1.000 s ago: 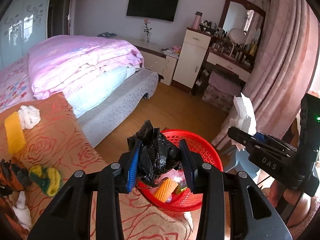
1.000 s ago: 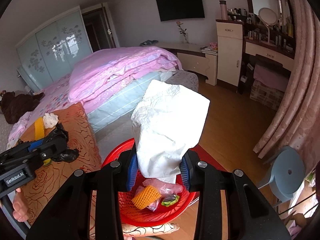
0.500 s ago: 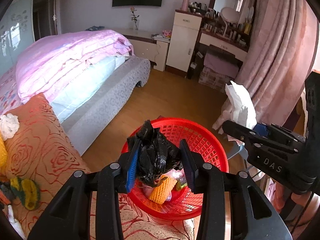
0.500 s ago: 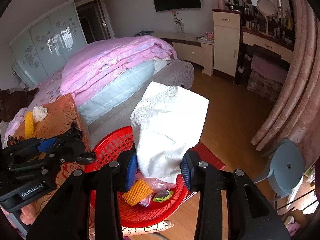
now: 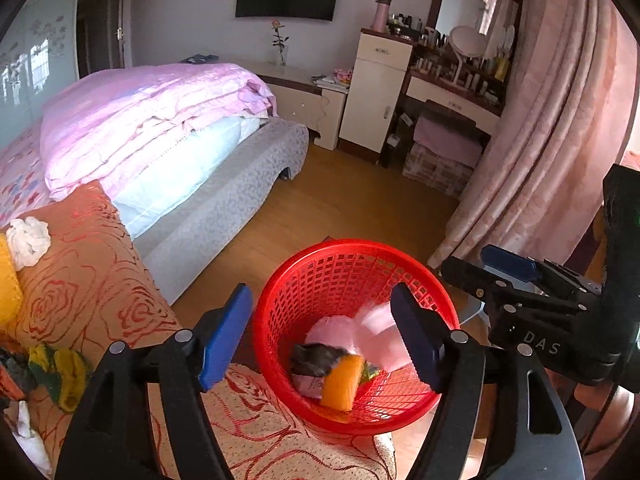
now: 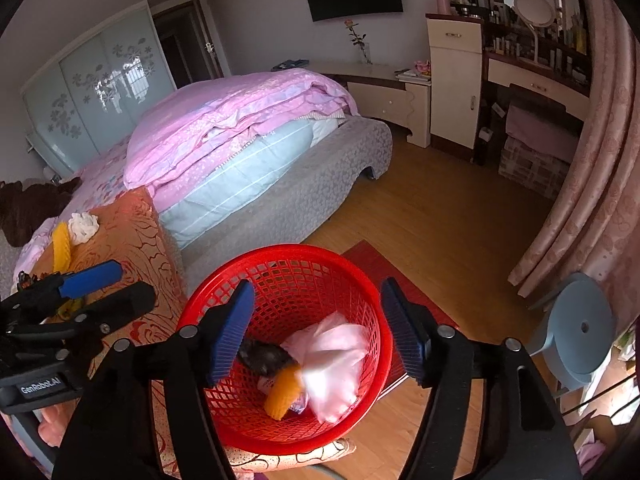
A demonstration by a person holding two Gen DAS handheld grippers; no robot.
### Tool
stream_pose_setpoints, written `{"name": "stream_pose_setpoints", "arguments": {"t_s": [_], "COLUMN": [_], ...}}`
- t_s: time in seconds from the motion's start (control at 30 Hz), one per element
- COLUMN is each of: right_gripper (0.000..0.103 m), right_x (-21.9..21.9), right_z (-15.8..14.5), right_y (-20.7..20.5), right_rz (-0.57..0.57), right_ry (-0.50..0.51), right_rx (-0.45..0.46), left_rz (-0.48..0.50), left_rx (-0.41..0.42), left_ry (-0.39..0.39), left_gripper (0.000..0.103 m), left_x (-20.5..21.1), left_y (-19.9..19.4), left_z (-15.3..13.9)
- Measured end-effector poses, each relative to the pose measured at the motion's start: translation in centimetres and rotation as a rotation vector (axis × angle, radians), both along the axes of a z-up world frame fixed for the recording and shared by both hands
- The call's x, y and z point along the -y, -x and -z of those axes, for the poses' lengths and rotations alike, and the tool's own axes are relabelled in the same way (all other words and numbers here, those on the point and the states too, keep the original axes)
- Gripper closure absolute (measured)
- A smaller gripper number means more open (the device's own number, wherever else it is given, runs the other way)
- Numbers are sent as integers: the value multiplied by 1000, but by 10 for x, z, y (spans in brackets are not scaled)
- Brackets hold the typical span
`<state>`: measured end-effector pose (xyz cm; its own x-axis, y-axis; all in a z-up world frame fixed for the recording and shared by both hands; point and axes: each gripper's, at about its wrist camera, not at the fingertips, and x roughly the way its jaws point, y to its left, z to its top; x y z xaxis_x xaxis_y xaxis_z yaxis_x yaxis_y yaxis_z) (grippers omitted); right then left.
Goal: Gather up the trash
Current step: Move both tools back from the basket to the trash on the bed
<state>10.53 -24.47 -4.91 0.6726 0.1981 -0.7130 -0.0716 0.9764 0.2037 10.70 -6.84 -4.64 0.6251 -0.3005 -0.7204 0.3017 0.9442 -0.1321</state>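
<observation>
Both grippers hang over the red mesh basket (image 5: 352,246), whose rim (image 6: 288,252) also fills the right wrist view. My left gripper (image 5: 320,340) is opening, with nothing between its blue pads. A black plastic bag (image 5: 316,358) lies blurred in the basket beside an orange foam net (image 5: 342,380). My right gripper (image 6: 318,334) is opening too and holds nothing. The white paper (image 6: 332,360) is blurred in the basket beside the black bag (image 6: 264,356). A white crumpled wad (image 5: 28,236) and a yellow piece (image 6: 61,246) lie on the orange rose-patterned cloth (image 5: 92,280).
A green and yellow scrap (image 5: 60,372) lies at the cloth's near left. A bed with a pink quilt (image 6: 240,120) stands behind. A red mat (image 6: 376,264) lies under the basket, a blue-grey stool (image 6: 580,336) and pink curtains (image 5: 560,120) at right.
Both grippers have opened. The black bag has dropped from the left one and the white paper from the right one, and both now lie in the red basket.
</observation>
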Motion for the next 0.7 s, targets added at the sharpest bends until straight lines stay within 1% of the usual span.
{"name": "stream_pose_setpoints", "arguments": {"t_s": [0.13, 0.3, 0.43, 0.53, 0.7], "right_gripper": [38, 38, 36, 33, 32], "right_x": [-2, -7, -16, -23, -35], "right_z": [-1, -1, -3, -6, -7], "right_y": [1, 3, 6, 9, 13], "right_rz": [-2, -6, -31, -48, -75], "right_ry": [5, 13, 21, 27, 39], "right_rx": [6, 17, 36, 52, 59], "left_rz": [-20, -71, -126, -173, -270], "left_rx": [9, 34, 54, 69, 81], "left_ry": [-13, -19, -51, -73, -74], "left_gripper": [32, 30, 30, 28, 26], "left_x": [-8, -27, -48, -69, -118], "left_y": [6, 18, 27, 36, 55], "left_z": [-4, -14, -23, -32, -45]}}
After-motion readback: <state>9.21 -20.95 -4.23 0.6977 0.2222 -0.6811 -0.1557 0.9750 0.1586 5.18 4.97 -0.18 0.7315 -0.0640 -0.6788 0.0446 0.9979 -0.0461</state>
